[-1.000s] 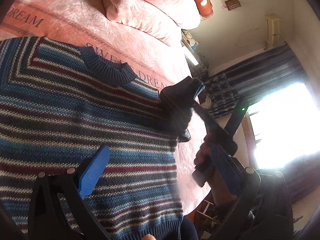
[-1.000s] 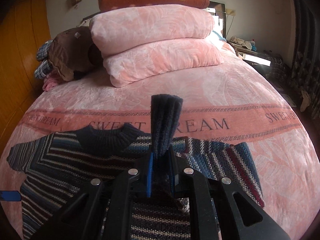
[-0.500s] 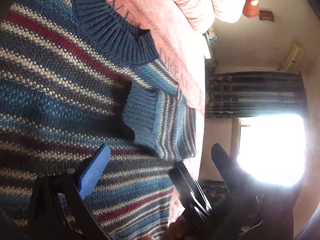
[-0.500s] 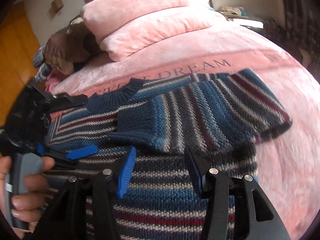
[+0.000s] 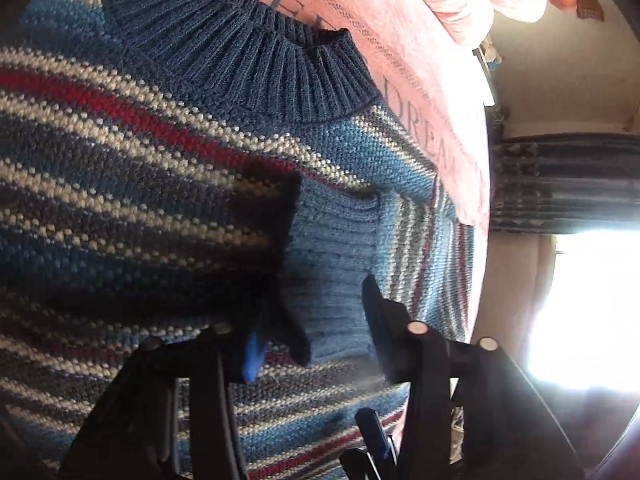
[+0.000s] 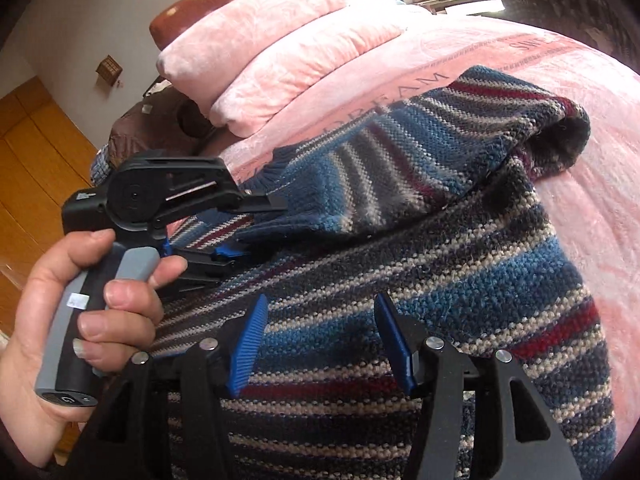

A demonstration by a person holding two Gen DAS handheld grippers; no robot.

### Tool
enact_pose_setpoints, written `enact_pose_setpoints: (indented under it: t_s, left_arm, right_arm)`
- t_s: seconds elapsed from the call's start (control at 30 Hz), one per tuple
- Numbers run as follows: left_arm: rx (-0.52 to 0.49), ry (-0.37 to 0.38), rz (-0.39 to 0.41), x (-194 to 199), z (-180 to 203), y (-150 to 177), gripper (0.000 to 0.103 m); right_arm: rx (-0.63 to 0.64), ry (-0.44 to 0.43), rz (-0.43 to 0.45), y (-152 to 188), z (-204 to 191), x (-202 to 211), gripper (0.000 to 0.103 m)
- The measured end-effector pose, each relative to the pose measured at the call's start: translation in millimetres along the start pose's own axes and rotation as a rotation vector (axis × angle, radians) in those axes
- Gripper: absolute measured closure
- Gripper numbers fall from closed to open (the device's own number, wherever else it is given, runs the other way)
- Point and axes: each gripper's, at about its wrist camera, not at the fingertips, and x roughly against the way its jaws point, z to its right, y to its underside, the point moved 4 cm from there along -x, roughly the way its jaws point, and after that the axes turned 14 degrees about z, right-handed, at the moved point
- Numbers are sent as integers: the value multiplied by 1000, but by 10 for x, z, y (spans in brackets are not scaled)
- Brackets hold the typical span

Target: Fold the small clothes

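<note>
While looking along the nearest fingers, finds the right gripper (image 6: 320,304) spread wide, its blue pads (image 6: 248,340) apart with nothing between them, poised just above the lower body of the striped sweater (image 6: 420,280). Sees that sweater lying flat on the pink bedspread (image 6: 592,168), in bands of blue, grey, cream and dark red. Just left of there, meets a hand (image 6: 80,304) wrapped round the grey-and-black handle of the left gripper (image 6: 260,228). Finds its jaws apart at a middling gap, one finger above and one below the edge of the ribbed navy cuff (image 6: 280,226); cannot tell whether either pad presses the knit. From the left wrist, shows the same cuff (image 5: 332,260) filling the space between the dark fingers of the left gripper (image 5: 320,292), laid over the chest of the sweater (image 5: 120,208). Farther on, traces the sleeve (image 6: 420,132) doubled back across the chest, its fold raised into an open loop at the right edge. Beyond the cuff, picks out the ribbed collar (image 5: 240,52) against the lettered band of the bedspread (image 5: 420,64). At the far end, takes in two stacked pink pillows (image 6: 280,40), a spotted brown bolster (image 6: 208,0) behind them and a dark brown heap (image 6: 160,128) to their left. Off to the right in the left wrist view, glimpses dark curtains (image 5: 560,184) and a glaring window (image 5: 580,300).
</note>
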Motion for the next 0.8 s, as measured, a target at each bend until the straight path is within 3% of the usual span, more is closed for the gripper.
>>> enact_pose_setpoints:
  t_s: [0.13,0.5,0.73,0.8]
  left_arm:
    - [-78,-40,-6,122,170,-107,97]
    - [-306,57,82,1045,1151,-433,98]
    - [-397,76,151,1750,1299,-635,98]
    - [-403,72,164,1797,1336,-713,98]
  right_arm:
    - [-2,-11,2,-16,-13,-28,46]
    - [8,-24,-19,57,-87,-130,46]
    - [7,-23,-23,72,-113,-167,46]
    - [11,-23,-25,78,-125,-173,46]
